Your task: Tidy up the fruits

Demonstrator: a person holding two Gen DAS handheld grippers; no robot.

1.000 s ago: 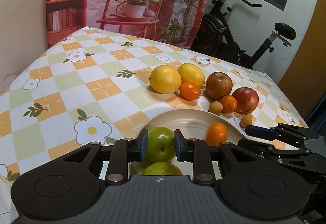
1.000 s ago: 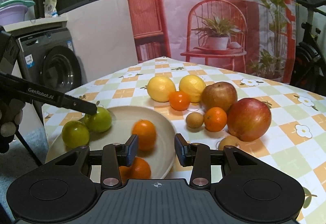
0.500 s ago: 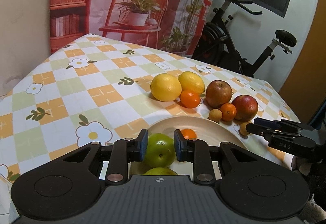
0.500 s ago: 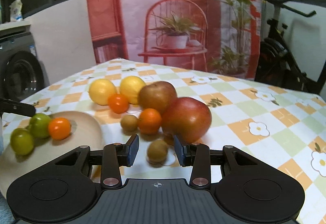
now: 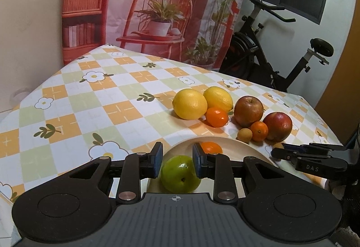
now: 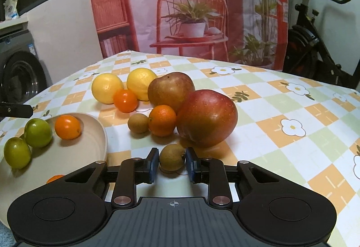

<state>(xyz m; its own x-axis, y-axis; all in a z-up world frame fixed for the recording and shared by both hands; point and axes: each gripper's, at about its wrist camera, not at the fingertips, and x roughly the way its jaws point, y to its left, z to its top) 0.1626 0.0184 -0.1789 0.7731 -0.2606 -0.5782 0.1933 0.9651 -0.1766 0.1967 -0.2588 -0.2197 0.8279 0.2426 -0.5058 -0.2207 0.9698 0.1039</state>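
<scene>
Found the left gripper [image 5: 177, 160] pitched downward over the near left part of the cream plate [image 5: 247, 148]. Recorded its jaws drawn almost fully together, pads set against both sides of a green fruit [image 5: 180, 177] sitting low over the plate. Could not confirm from either view any lift of that fruit off the plate.

Found the right gripper [image 6: 172, 162] likewise tilted down, low over the checked tablecloth [image 6: 281, 116], just right of the plate. Noted its jaws closing, nearly together, pads touching both sides of a small brown fruit [image 6: 172, 157] resting on the cloth, just near of the red apple [image 6: 207, 117].

Observed on the plate a second green fruit [image 6: 16, 152] and a small orange [image 6: 67, 126] close by. Logged the remaining fruit clustered on the cloth beyond the plate: two lemons [image 6: 106, 88] farthest, then a brownish apple [image 6: 171, 89].
</scene>
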